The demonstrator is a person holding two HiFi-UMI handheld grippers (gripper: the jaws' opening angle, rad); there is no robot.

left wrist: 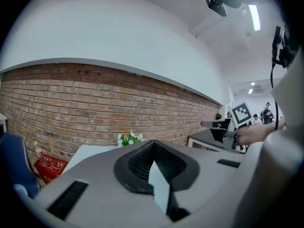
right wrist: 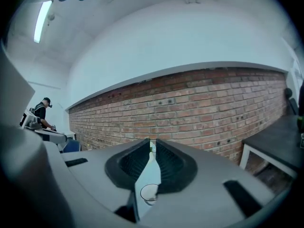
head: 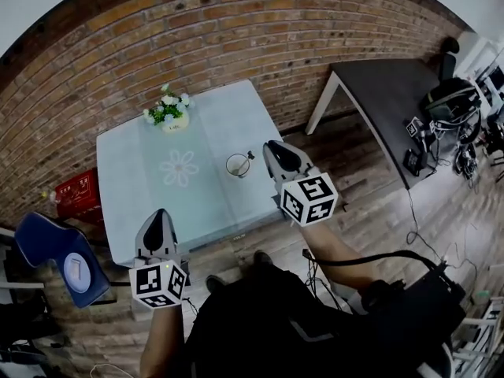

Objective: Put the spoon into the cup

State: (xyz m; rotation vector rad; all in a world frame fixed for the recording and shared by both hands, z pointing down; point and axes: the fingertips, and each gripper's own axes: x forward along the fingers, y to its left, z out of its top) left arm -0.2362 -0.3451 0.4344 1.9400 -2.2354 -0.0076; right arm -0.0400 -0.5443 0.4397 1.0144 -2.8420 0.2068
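We wear dark clothing (head: 260, 321) and dark shoes (head: 262, 257), lower centre. Our left gripper (head: 160, 214) and right gripper (head: 271, 144) are grey, with black ribbed fingers (left wrist: 171, 160) and white cubes (head: 309, 199) bearing black square markers.

A lab-like workroom: brick wall (head: 236, 30), cabled gear (head: 450, 107) by a dark desk (head: 382, 89), wood floor (head: 378, 203)

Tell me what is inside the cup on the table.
A spoon stands in the cup, its handle leaning out over the rim. Its lower end is too small to make out, and whether anything else lies in the cup cannot be told.
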